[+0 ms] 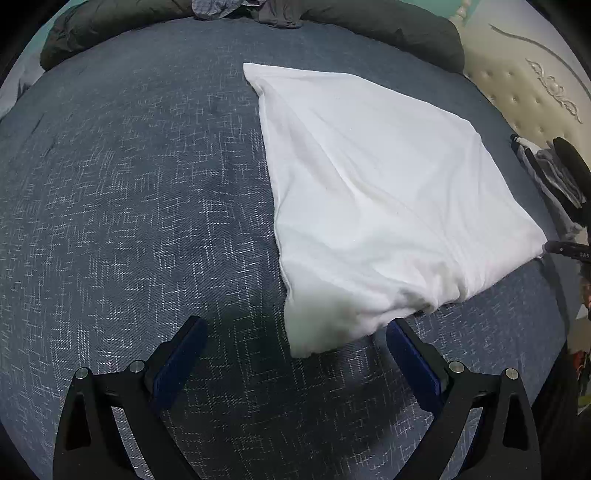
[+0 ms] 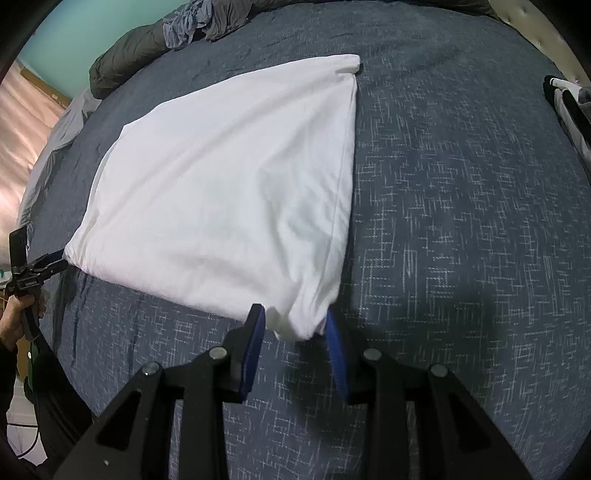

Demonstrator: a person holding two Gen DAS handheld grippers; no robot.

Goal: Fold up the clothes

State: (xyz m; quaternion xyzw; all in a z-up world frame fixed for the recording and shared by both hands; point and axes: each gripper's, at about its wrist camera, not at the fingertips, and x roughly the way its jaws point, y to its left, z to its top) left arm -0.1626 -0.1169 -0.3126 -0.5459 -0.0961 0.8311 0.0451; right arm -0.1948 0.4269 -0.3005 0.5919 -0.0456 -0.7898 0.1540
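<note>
— What are the left tongs doing?

— The left gripper (image 1: 296, 322) is standing wide apart, tilting down over the blue patterned bedspread (image 1: 129, 184). The near corner of the white garment (image 1: 369, 177) is lying between its blue pads, and neither pad is pressing on it.

— And the right ones?

— The right gripper (image 2: 292, 311) is clamping the other near corner. The cloth is bunching up and filling the narrow gap between its pads.

— Where is the garment sitting?

— It is lying flat on the bedspread, already folded into a rough four-sided shape. Its near edge is running from one gripper to the other, and the rest is tapering away to a far corner toward the middle of the bed.

— Is anyone showing?

— In the right wrist view the left hand (image 2: 14, 321) is gripping its tool's handle at the picture's left edge.

— What is lying beyond the garment?

— A stack of folded striped clothes (image 1: 554, 177) is sitting at the bed's side, well apart from the garment, by the cream tufted headboard (image 1: 535, 92). Along the far edge a dark grey duvet (image 1: 388, 22) is lying rolled, with a crumpled bluish garment (image 2: 188, 22) resting on it.
</note>
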